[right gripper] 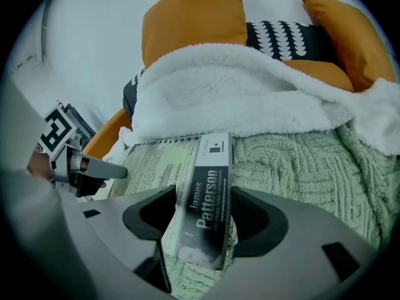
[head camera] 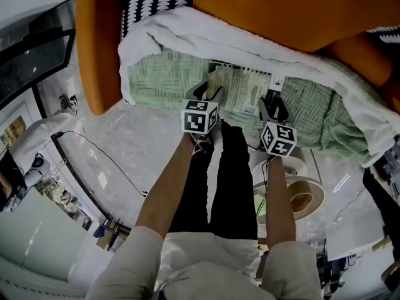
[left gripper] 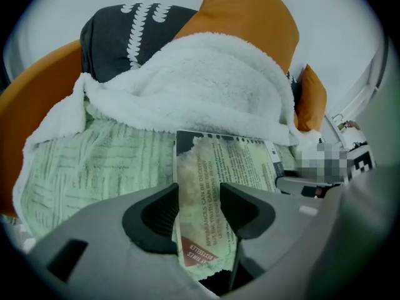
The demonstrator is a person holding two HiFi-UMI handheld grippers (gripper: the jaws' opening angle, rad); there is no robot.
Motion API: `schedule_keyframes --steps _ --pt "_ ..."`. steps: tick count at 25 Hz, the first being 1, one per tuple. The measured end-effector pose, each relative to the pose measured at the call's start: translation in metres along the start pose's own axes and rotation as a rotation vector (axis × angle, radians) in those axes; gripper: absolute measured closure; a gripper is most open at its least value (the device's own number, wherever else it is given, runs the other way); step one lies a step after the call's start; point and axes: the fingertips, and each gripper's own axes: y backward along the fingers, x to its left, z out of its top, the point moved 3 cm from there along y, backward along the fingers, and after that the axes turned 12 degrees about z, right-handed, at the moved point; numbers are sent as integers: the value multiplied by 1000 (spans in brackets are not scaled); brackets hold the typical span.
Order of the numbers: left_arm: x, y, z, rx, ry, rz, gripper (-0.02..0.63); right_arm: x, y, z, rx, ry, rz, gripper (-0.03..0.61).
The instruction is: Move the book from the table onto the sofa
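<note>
The right claw clamps a paperback book by its spine edge (James Patterson's name runs along it) over a green knitted throw on the orange sofa. A white fleece blanket lies heaped at twelve o'clock, below orange cushions. The left claw meets the book at nine o'clock.
</note>
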Motion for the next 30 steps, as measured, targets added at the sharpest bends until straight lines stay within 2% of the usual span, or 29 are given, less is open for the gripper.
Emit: schedule_keyframes --steps 5,10,17,22,30 --pt "-7 -4 0 -8 5 -15 405 -6 4 2 6 19 -12 316" --pt "13 14 0 -43 62 -14 407 6 16 9 -8 37 -43 316" --pt "6 62 -3 -142 -28 -39 407 42 43 24 -72 118 -57 316" --pt "1 110 -9 -187 -80 -71 407 91 65 26 -91 154 -52 316" --pt "-6 196 -18 -295 -129 -94 407 148 146 12 -190 132 -108 316"
